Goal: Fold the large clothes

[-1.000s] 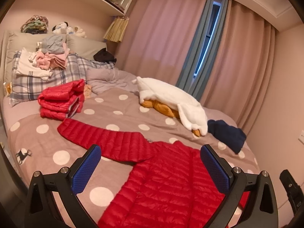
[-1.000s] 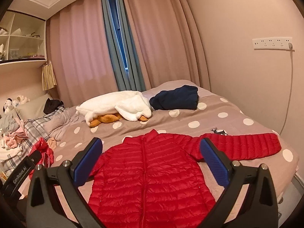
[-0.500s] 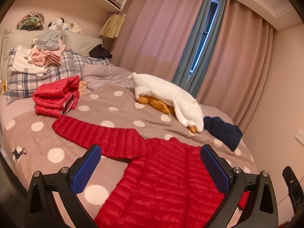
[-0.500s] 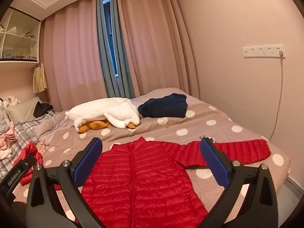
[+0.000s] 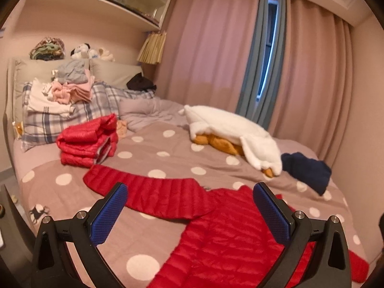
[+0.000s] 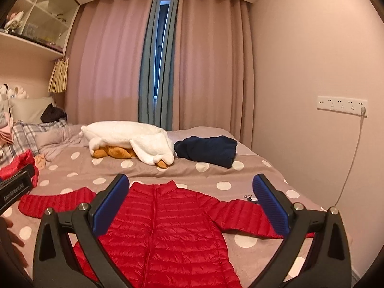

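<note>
The polka-dot bed (image 6: 223, 186) carries a red down jacket (image 6: 168, 220) spread flat, zipped, just below my left tongs (image 5: 189, 212) and right tongs (image 6: 190, 206), both spread and empty. Folding hasn't begun; next, I'd pinch a sleeve (image 6: 242, 216) inward.

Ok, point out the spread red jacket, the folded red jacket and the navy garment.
Spread red jacket (image 6: 168, 228), right wrist view, chest by the zip.
Folded red jacket (image 5: 87, 139), left wrist view, top layer.
Navy garment (image 6: 208, 150), right wrist view, middle.
</note>
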A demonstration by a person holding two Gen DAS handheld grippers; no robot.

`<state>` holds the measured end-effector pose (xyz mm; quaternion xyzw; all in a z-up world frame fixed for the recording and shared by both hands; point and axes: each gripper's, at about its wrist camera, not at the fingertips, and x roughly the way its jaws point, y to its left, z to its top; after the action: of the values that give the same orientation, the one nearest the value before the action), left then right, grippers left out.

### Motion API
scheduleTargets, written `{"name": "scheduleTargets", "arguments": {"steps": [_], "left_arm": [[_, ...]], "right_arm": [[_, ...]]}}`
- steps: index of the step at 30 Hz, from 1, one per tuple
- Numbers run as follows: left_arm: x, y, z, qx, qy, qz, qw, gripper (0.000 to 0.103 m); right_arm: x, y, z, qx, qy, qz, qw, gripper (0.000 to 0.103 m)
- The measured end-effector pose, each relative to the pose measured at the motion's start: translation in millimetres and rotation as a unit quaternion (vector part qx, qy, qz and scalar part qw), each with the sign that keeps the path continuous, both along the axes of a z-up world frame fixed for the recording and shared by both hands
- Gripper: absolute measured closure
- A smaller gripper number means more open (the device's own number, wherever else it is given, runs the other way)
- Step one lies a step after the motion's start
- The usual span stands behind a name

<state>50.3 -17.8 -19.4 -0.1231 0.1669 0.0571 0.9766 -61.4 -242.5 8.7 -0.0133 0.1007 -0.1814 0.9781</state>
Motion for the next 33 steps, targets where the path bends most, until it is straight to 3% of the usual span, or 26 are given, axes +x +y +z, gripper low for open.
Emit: {"name": "scheduleTargets", "arguments": {"steps": [2,5,9,12,15,17,20,24,26,29,33], "left_arm": [[9.0,4.6,-6.4,-0.009,0.002,-0.014,0.9999,0.000],[32.5,16.3,-23.1,-0.059,0.032,-0.015,0.9976,0.000],[74.7,35.1,-58.8,-0.114,0.097,-0.024,0.9885,0.000],[95.4,55.8,-82.2,-0.127,0.132,0.030,0.9827,0.000],[107.2,75.9,-100.7,-0.140,0.119,0.072,0.9804,0.000],[117.9,88.2,-113.0,-0.165,0.115,0.074,0.9768,0.000],[140.9,106.3,-142.1,-0.234,0.144,0.028,0.9611,0.000],[162.7,120.8,-187.1,-0.335,0.194,0.000,0.9221,0.003],[170.3,121.5,-199.8,-0.352,0.203,-0.016,0.9135,0.006],[176.3,123.7,-212.0,-0.346,0.202,-0.005,0.9163,0.017],[191.0,126.1,-212.9,-0.329,0.177,0.002,0.9274,0.022]], "right_arm": [[6.4,-1.7,-2.3,0.000,0.008,0.002,1.000,0.000],[15.8,-5.8,-7.3,0.005,0.021,0.002,1.000,0.000],[33.9,-21.3,-18.4,0.036,0.055,-0.002,0.998,0.000],[42.1,-36.4,-27.2,0.050,0.075,-0.025,0.996,0.000],[46.3,-57.3,-33.7,0.058,0.085,-0.065,0.993,0.000],[50.9,-75.9,-39.2,0.069,0.091,-0.092,0.989,0.000],[61.8,-108.9,-50.7,0.102,0.103,-0.118,0.982,0.000],[71.7,-155.7,-71.3,0.142,0.113,-0.164,0.970,0.000],[69.1,-181.7,-86.6,0.172,0.121,-0.203,0.956,0.000],[58.0,-213.8,-104.9,0.222,0.116,-0.237,0.939,0.000],[48.7,-240.2,-115.4,0.239,0.109,-0.273,0.925,0.001]]}}
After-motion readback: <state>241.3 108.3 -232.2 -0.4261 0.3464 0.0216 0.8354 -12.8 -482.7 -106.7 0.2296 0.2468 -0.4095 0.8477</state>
